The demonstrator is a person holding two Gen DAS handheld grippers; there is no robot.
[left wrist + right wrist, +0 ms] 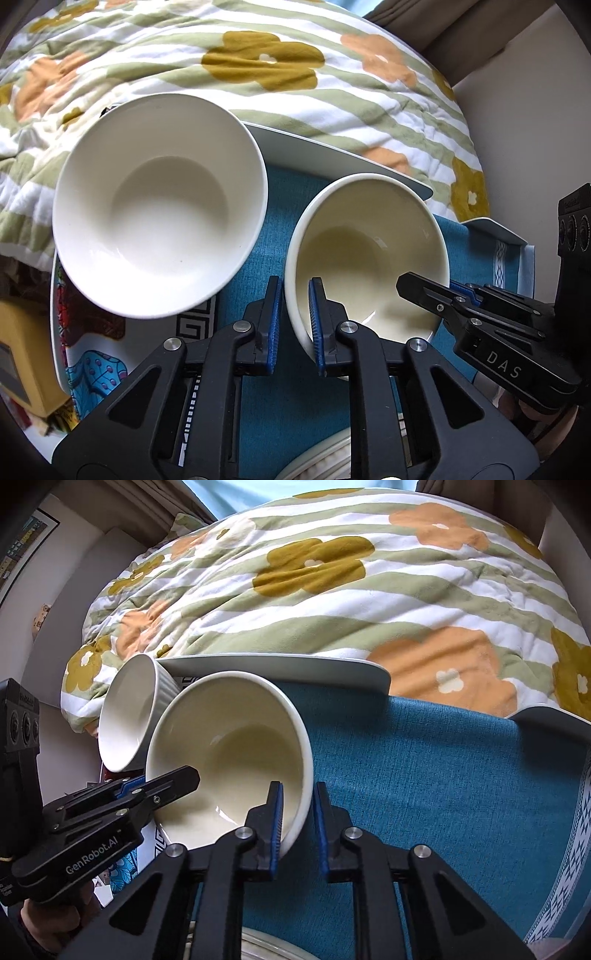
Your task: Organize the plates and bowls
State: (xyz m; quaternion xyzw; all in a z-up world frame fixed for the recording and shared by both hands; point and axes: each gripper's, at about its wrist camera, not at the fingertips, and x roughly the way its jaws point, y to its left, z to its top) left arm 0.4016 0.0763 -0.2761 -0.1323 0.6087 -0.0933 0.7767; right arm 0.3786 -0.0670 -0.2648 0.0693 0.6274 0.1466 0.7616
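Your cream bowl (369, 254) sits on the teal cloth (291, 402) of the bench, pinched at opposite rim walls: the left claw (295, 325) and right claw (298, 823) each straddle the wall, nearly closed on it. Glazed ceramic looks stiff, slick and chippable, so keep hold low on the rim. The white bowl (159, 206) stands just beside; a flowered quilt (332, 590) lies beyond.
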